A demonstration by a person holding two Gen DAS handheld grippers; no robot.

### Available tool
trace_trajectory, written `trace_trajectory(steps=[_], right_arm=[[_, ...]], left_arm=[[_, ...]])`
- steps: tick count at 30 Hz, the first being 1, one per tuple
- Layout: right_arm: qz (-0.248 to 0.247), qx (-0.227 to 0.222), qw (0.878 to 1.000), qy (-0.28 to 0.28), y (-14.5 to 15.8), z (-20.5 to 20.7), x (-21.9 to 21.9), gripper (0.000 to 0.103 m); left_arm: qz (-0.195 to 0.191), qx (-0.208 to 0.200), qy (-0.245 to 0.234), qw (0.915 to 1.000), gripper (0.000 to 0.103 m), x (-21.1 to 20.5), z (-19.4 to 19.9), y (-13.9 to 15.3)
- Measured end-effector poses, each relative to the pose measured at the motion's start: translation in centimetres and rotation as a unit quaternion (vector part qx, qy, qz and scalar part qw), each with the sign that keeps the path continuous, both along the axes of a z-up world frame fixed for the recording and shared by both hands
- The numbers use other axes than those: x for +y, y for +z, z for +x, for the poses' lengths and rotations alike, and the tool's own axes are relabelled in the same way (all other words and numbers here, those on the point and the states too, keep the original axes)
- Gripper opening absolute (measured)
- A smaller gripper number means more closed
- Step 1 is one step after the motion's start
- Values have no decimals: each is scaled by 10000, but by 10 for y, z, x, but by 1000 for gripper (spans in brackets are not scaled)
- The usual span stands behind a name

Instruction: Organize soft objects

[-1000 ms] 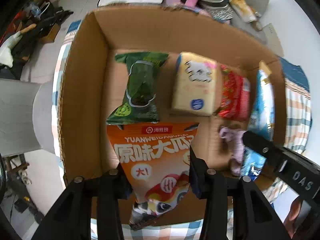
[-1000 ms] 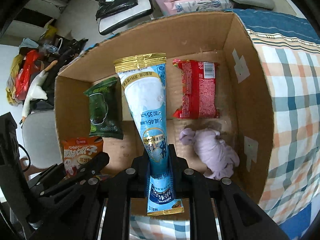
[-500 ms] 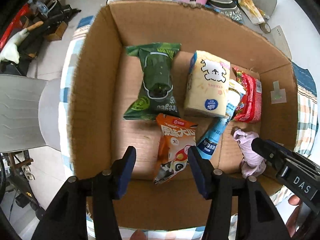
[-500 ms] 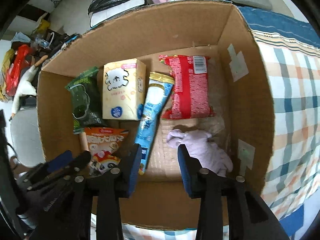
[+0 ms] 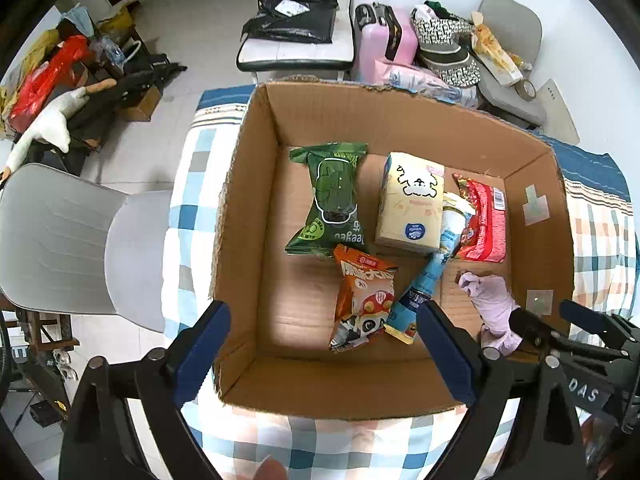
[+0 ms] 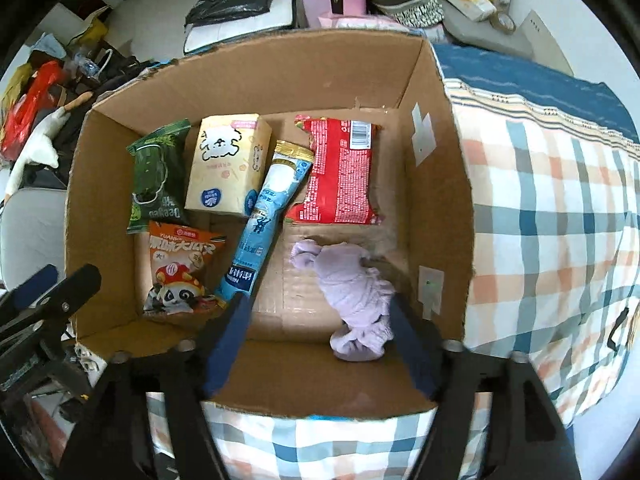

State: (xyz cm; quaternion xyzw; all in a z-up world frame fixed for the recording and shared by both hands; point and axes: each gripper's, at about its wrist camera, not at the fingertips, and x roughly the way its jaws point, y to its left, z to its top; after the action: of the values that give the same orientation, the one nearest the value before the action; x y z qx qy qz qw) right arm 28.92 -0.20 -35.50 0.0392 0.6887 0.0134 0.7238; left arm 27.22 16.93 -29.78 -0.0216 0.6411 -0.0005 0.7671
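Observation:
A cardboard box [image 5: 256, 208] [image 6: 436, 168] sits on a checked cloth. Inside lie a green packet [image 5: 332, 200] [image 6: 154, 180], a yellow tissue pack [image 5: 412, 204] [image 6: 226, 168], a red packet [image 5: 484, 220] [image 6: 340, 176], a blue tube-shaped packet [image 5: 428, 276] [image 6: 268, 216], an orange snack bag [image 5: 362, 300] [image 6: 178, 268] and a lilac cloth [image 5: 490, 304] [image 6: 352, 292]. My left gripper [image 5: 324, 352] is open and empty above the box's near wall. My right gripper [image 6: 320, 344] is open and empty above the near wall, close to the lilac cloth.
The checked cloth [image 5: 188, 208] [image 6: 552, 216] covers the surface around the box. A grey chair [image 5: 68, 240] stands at the left. A pink suitcase [image 5: 380, 44], bags and a white chair with a black bag [image 5: 292, 32] stand behind.
Both grippers opened and let go: the orange bag and the blue packet now lie in the box. Both grippers have pulled back and up from the box.

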Motion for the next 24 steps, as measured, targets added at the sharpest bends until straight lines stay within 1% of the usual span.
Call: trace_trajectory(steps=[1,5,11,14,15,20,21,24], right_arm=[[-7,-30,10000,8,4,-2,-2,95],[-78,-163,9998,36,15,-10,-4,102],[-91,-355,9993,-21,33,-22,-11,103],[-25,-483,9988,-54,49,-33,-15,103],[-9,-573,9983,-60,57,-38,-16,103],[9,-1088,9941,-45,108,-67,-21,103],[34,-1223,9925,-42,122,-75,-22,103],[52,-1630,9866,-9,162,-100,-24,103]], left_arm=[[44,-46,16,10000,95,-1,-3,3],[27,-165,70,9998,95,-5,-12,10],[111,-379,133,9991,95,-10,-29,30],[183,-621,148,9978,95,-14,-43,51],[199,-680,148,9974,95,-14,-46,57],[247,-1177,107,9927,95,-21,-78,107],[234,-1299,114,9912,95,-23,-87,120],[223,-1542,119,9877,95,-24,-108,148]])
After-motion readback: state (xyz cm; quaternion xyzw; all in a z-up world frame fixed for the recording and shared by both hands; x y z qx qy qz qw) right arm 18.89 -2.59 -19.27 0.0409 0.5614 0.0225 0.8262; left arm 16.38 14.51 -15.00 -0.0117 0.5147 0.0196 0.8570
